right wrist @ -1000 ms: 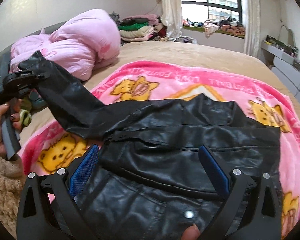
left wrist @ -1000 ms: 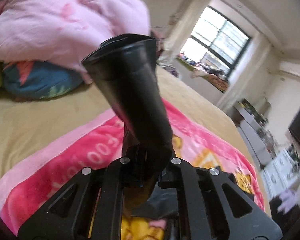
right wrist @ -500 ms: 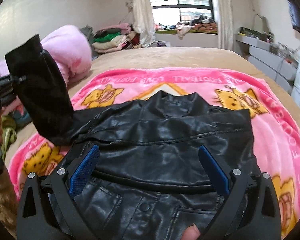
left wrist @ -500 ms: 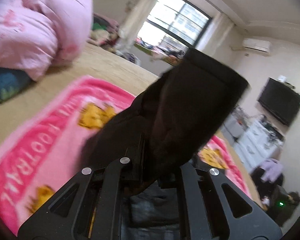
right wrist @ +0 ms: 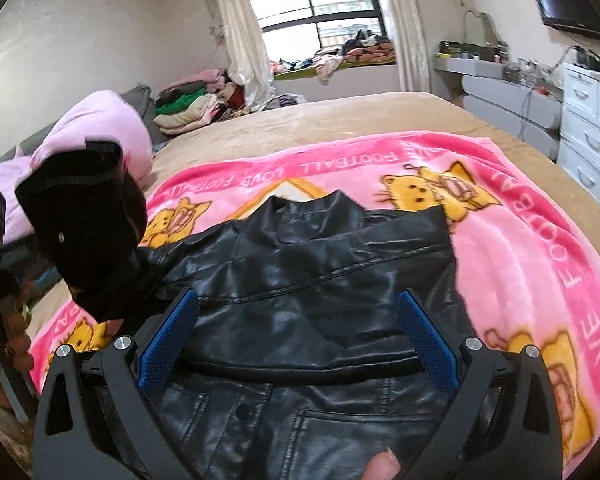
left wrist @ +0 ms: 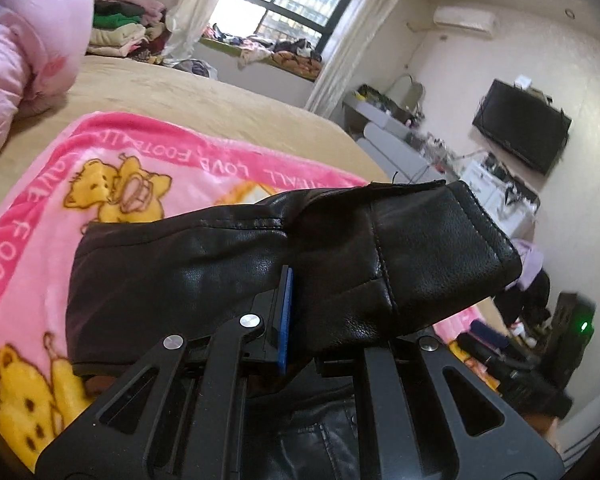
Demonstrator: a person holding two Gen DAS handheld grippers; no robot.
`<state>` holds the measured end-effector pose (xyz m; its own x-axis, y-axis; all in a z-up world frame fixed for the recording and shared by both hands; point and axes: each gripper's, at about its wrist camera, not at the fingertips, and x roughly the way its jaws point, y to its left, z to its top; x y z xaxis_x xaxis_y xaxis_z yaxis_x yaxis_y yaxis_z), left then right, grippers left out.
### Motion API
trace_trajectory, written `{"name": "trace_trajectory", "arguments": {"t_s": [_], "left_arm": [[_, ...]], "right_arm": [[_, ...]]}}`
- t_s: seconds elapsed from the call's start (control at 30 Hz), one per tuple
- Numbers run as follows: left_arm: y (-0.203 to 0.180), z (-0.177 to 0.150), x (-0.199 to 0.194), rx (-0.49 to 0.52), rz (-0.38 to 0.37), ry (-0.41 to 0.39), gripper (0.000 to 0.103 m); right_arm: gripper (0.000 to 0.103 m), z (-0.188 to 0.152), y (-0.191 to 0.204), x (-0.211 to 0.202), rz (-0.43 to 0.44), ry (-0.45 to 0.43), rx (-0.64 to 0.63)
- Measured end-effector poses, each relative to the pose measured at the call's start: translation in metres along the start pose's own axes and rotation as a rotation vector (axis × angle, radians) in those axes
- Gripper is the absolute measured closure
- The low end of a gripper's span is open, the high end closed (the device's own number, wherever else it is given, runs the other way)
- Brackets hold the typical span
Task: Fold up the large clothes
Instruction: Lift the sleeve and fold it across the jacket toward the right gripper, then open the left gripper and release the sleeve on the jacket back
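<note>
Pink duvet [right wrist: 100, 136]: heaped at the far left of the bed [right wrist: 340, 116]; in my judgement no part of the risk, being well apart from the work.

Left tool [left wrist: 300, 320]: clamped on the sleeve [left wrist: 380, 248] of the black leather jacket [right wrist: 320, 280], one blue pad [left wrist: 286, 316] showing against the leather. The sleeve is lifted clear of the bed, cuff end upward in the right wrist view.

Sleeve risk: the leather looks stiff and slick, so the cuff may slide out of the grip if it is swung across quickly. Then it would drop short of the jacket's body and lie crooked.

Fold risk: a stiff sleeve probably will not crease at the shoulder seam by itself. It may spring back open once let go, or drag the shoulder with it.

Jacket: lies flat on the pink cartoon blanket [right wrist: 520, 240], collar toward the window, roughly mid-blanket.

Right tool [right wrist: 296, 344]: fingers spread wide apart, gripping nothing, poised low over the jacket's midsection. Whether it touches the leather, I cannot tell.

Body risk: unless pinned, the whole jacket could skate over the plush blanket as the sleeve is pulled over, skewing the fold.

Blanket risk: it could bunch under the shifting jacket.
</note>
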<state>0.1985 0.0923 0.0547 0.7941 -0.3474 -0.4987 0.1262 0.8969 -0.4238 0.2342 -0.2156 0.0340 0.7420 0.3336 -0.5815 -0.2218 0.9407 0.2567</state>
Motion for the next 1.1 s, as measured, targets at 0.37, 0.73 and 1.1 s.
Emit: {"name": "trace_trajectory", "arguments": {"t_s": [0.37,0.73,1.1], "left_arm": [[-0.041,-0.027,0.033,0.12,-0.004,0.094,0.1],[-0.068,-0.073,0.084,0.283,0.062,0.261,0.096],[-0.094,-0.135,0.097,0.496,0.13,0.409,0.013]], "right_arm": [[0.005,0.002,-0.038,-0.013,0.033,-0.007,0.135],[0.005,-0.007,-0.053,0.003,0.194,0.085,0.269],[0.005,-0.038,-0.039,0.056,0.468,0.306,0.45]]}}
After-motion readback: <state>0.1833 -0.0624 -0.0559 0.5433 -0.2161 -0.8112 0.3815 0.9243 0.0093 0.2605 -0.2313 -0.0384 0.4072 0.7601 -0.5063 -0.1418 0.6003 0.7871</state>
